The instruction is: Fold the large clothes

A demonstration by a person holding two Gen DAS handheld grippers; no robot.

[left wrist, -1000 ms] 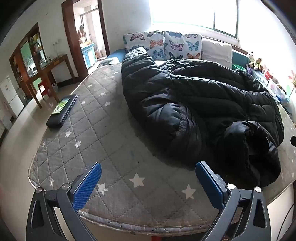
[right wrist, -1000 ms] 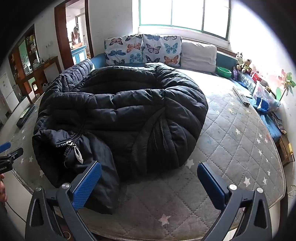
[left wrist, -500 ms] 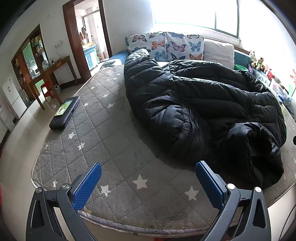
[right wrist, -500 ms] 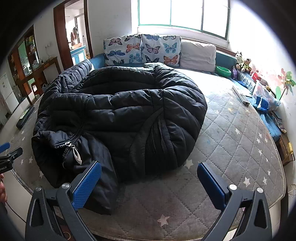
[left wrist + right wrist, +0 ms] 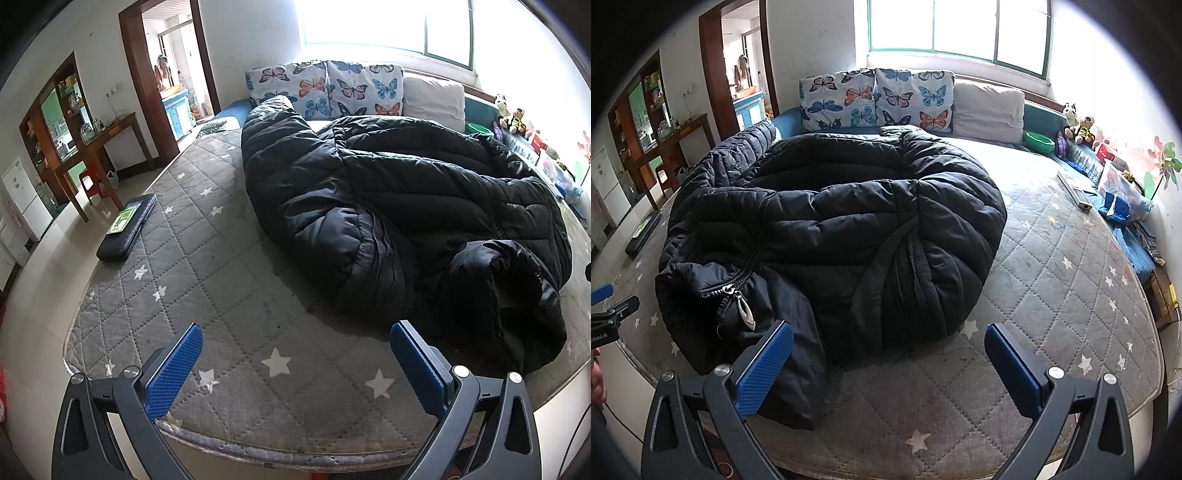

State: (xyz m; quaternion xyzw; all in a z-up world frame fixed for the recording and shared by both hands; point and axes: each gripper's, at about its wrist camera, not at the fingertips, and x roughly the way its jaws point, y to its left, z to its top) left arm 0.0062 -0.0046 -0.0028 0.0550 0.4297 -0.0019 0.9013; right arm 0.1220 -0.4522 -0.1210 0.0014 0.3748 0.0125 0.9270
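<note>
A large black puffer jacket [image 5: 406, 206] lies crumpled on a grey star-quilted mattress [image 5: 207, 280]; it also shows in the right wrist view [image 5: 849, 229], with its collar and silver zipper pull [image 5: 746, 314] at the near left. My left gripper [image 5: 295, 365] is open and empty, above the mattress's near edge, left of the jacket. My right gripper [image 5: 890, 365] is open and empty, just in front of the jacket's near hem; its left finger [image 5: 764, 365] overlaps the collar area in the image. The left gripper's tip [image 5: 605, 314] shows at the far left of the right wrist view.
Butterfly pillows [image 5: 875, 99] and a white pillow [image 5: 988, 107] line the far side. A dark flat case [image 5: 127, 227] lies at the mattress's left edge. Toys, a green bowl [image 5: 1038, 142] and boxes sit along the right. A wooden table [image 5: 92, 151] stands by the doorway.
Both grippers have moved slightly forward towards the mattress and jacket. The jacket has not moved and both grippers stay open.
</note>
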